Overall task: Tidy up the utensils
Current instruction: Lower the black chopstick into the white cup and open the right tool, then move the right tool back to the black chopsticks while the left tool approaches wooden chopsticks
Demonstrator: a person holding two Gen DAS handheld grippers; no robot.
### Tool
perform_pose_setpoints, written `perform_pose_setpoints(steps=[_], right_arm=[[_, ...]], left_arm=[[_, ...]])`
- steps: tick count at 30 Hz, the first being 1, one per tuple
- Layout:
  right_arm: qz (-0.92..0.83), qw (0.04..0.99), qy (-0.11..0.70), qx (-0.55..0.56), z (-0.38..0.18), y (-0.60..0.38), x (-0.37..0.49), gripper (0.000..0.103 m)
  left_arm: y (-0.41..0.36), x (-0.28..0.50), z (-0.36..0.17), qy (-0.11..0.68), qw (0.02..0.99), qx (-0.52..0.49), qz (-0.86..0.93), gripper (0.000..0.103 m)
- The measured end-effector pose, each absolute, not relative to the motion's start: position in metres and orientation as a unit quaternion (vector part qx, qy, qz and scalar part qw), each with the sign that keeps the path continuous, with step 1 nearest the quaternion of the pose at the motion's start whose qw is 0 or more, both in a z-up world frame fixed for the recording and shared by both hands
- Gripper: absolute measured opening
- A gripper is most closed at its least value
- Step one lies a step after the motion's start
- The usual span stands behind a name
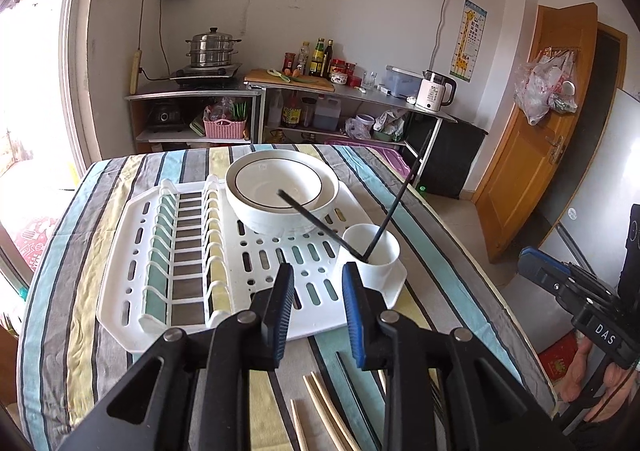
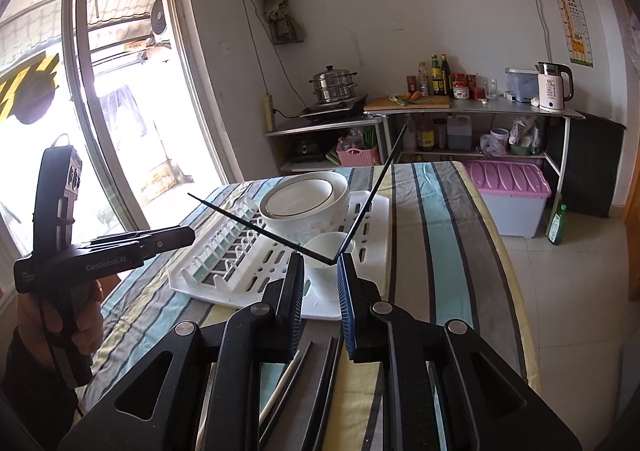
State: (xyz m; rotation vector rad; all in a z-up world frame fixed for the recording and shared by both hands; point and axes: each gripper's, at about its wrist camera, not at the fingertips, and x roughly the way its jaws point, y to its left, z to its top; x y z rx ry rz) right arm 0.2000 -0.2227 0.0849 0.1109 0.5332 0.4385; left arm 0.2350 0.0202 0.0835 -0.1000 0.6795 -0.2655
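A white dish rack (image 1: 132,251) (image 2: 380,219) lies on the striped tablecloth. It holds stacked white bowls (image 1: 256,211) (image 2: 320,211) and a white cup (image 1: 380,271) (image 2: 320,245). Two black chopsticks (image 1: 308,217) (image 2: 248,221) stand in the cup and lean apart. My left gripper (image 1: 318,271) (image 2: 188,235) is open and empty, short of the rack's near edge. My right gripper (image 2: 321,261) (image 1: 528,261) is open too, just in front of the cup, with nothing between its pads. Pale wooden chopsticks (image 1: 324,407) lie on the cloth below the left gripper. Dark chopsticks (image 2: 324,371) lie under the right one.
Beyond the table stand metal shelves with a steamer pot (image 1: 212,47), bottles and a white kettle (image 1: 434,91) (image 2: 554,87). A pink-lidded storage box (image 2: 508,187) sits on the floor to the right. A hand (image 2: 80,327) holds the left gripper by the window.
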Motion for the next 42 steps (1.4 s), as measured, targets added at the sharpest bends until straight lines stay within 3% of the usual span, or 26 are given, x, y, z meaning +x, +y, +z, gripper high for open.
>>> perform_pose_setpoints(steps=[18, 42], right_arm=[[0.209, 0.938, 0.27, 0.054, 0.053, -0.231, 0.1, 0.017], [0.193, 0.925, 0.324, 0.045, 0.021, -0.226, 0.124, 0.017]], left_arm=[[0.026, 0.091, 0.037, 0.313, 0.942, -0.055, -0.109, 0.026], [0.013, 0.111, 0.002, 0.365, 0.925, -0.053, -0.091, 0.026]])
